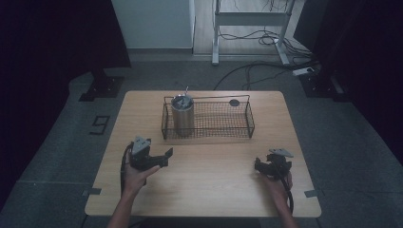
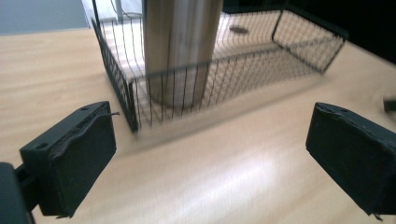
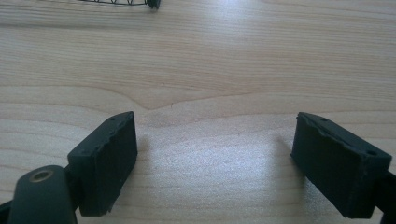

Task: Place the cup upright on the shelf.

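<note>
A black wire basket [image 1: 249, 118] stands at the back middle of the wooden table [image 1: 204, 190]. Inside its left end a steel cylinder cup [image 1: 182, 116] stands upright with a thin rod sticking out of its top. My left gripper [image 1: 159, 159] hovers in front of the basket's left corner, jaws wide open and nothing between them. In the left gripper view the basket [image 2: 299, 51] and the cup [image 2: 180, 46] loom close ahead of the gripper [image 2: 210, 158]. My right gripper [image 1: 267, 167] rests low near the table's right front, open over bare wood [image 3: 215, 154].
A small dark round disc [image 1: 234, 102] lies by the basket's far right rim. Beyond the table are a desk frame, cables and a power strip [image 1: 304, 71] on the floor. A dark curtain hangs on both sides.
</note>
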Demonstrator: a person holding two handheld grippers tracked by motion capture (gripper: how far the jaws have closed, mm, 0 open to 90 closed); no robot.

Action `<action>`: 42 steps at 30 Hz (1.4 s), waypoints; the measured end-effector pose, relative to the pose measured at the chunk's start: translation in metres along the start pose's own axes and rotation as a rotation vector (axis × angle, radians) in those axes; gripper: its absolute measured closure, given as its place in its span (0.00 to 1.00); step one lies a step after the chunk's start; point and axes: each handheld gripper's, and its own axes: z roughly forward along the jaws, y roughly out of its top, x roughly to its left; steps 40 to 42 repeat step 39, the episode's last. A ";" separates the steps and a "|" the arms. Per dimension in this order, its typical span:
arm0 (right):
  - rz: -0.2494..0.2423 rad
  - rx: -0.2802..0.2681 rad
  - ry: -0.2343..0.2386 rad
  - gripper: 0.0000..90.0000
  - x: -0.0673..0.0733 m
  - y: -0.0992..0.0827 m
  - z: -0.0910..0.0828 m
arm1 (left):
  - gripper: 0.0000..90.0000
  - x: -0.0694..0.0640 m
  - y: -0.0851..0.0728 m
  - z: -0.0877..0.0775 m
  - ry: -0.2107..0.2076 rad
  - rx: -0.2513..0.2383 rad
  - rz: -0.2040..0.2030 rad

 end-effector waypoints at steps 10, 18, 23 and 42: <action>0.001 0.000 0.000 0.16 0.000 0.000 0.000 | 0.02 -0.003 -0.037 -0.014 -0.009 0.058 0.004; 0.000 0.000 0.000 0.16 0.000 0.000 0.000 | 0.02 -0.002 -0.051 -0.014 0.003 0.101 0.023; 0.001 0.000 0.000 0.16 0.000 0.000 0.000 | 0.02 0.000 -0.054 -0.012 0.001 0.112 0.012; 0.001 0.000 0.000 0.15 0.000 0.000 0.000 | 0.02 0.001 -0.059 -0.009 0.008 0.118 -0.007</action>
